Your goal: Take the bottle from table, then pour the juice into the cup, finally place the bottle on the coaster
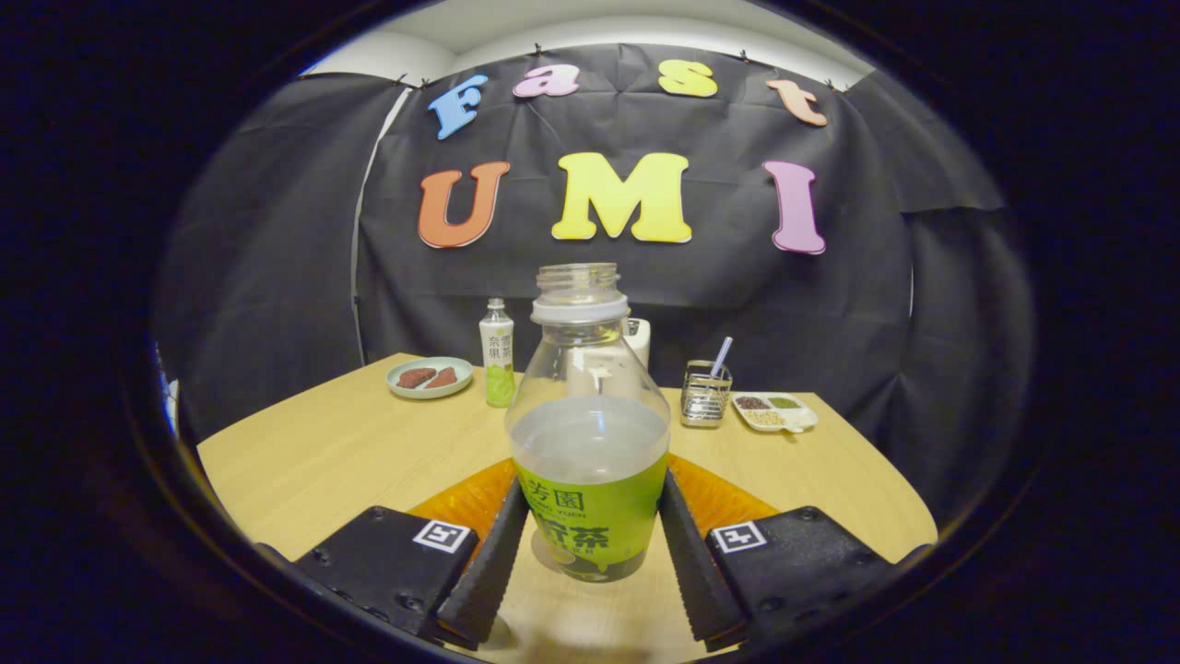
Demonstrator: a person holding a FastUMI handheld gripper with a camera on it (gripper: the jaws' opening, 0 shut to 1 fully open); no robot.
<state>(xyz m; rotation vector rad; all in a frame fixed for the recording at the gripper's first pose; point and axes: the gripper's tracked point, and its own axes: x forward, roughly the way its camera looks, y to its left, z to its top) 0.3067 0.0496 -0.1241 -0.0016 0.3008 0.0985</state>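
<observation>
A clear uncapped bottle with a green label stands upright between my fingers, about half full of pale liquid. My gripper is shut on the bottle, one finger pressing each side of the label. An orange round coaster lies on the table just behind the bottle and shows on both sides of it. A white cup stands beyond the bottle, mostly hidden by it. I cannot tell whether the bottle's base rests on the table or hangs just above it.
On the wooden table beyond the fingers stand a small green-and-white bottle, a pale plate with brown pieces, a wire holder with a straw, and a white divided dish.
</observation>
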